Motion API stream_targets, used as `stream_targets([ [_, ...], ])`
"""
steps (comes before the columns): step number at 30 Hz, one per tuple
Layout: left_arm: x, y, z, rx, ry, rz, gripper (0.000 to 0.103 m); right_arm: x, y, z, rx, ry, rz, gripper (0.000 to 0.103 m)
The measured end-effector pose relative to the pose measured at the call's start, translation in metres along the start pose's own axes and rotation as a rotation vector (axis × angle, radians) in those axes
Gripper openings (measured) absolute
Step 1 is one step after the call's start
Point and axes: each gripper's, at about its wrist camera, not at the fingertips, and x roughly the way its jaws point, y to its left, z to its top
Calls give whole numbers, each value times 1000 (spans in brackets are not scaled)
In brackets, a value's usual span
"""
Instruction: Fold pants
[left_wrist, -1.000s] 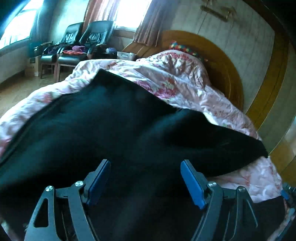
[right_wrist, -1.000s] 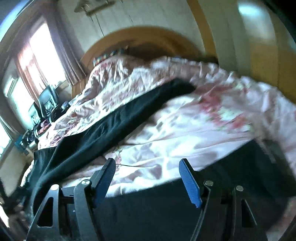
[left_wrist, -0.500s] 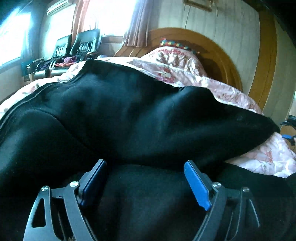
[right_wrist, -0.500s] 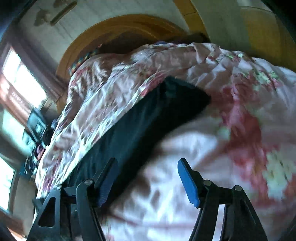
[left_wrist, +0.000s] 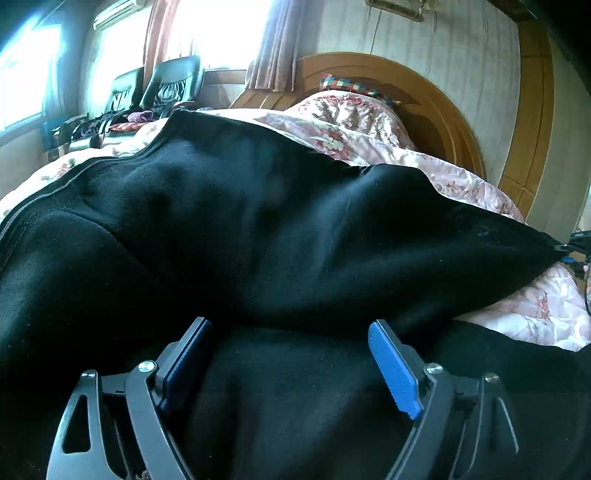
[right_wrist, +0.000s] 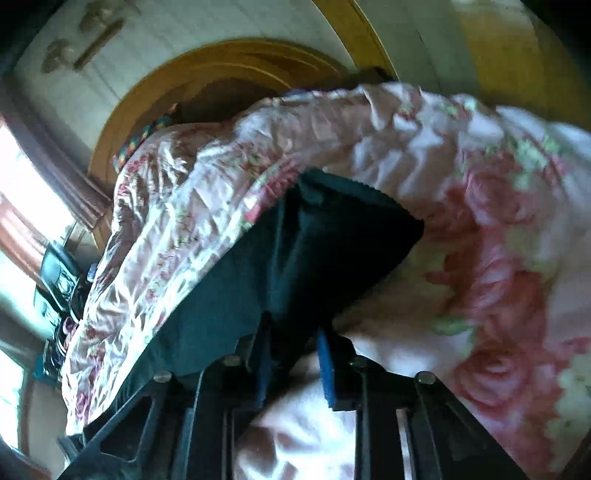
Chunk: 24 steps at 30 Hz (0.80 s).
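Observation:
Black pants (left_wrist: 258, 229) lie spread across a pink floral quilt (left_wrist: 369, 140) on a bed. My left gripper (left_wrist: 291, 354) hovers low over the near part of the pants. Its blue pads (left_wrist: 395, 369) stand wide open, with cloth under them but nothing pinched. In the right wrist view one pant leg (right_wrist: 332, 240) runs away to the left, and my right gripper (right_wrist: 295, 365) is closing its jaws on the leg's end, the cloth caught between the pads. At the far right of the left wrist view, the leg tip is drawn to a point at the right gripper (left_wrist: 576, 247).
A rounded wooden headboard (left_wrist: 443, 110) with a colourful pillow (left_wrist: 354, 85) stands at the far end of the bed. Two black chairs (left_wrist: 162, 88) holding clothes sit by the bright window on the left. A wooden door frame (left_wrist: 532, 110) is on the right.
My right gripper swept across the quilt to the end of the pant leg and closed its jaws on it. My left gripper sank closer to the pants and stayed open.

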Motion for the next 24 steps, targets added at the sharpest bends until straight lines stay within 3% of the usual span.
stream_targets([
  [4, 0, 0, 0, 0, -1, 0, 87, -55, -2, -16, -7, -66, 24, 20],
  [9, -1, 1, 1, -4, -3, -9, 87, -99, -28, -45, 31, -91, -33, 19],
  [15, -2, 2, 1, -7, -5, -16, 87, -104, -81, -75, 121, -51, -199, 20],
  [16, -2, 1, 2, -5, -1, -13, 87, -105, -83, -77, 117, -42, -196, 20],
  [18, -1, 0, 3, -1, 7, -8, 87, -114, -74, -84, 71, -41, -216, 23],
  [20, 0, -1, 5, 5, 21, 1, 87, -125, -45, -98, -55, -54, -214, 37],
  [21, 0, -4, 7, 16, 35, 13, 88, -128, -34, -104, -98, -58, -191, 44],
  [24, -2, -9, 22, 31, 107, 10, 86, -129, 19, -129, -261, -51, -67, 46],
])
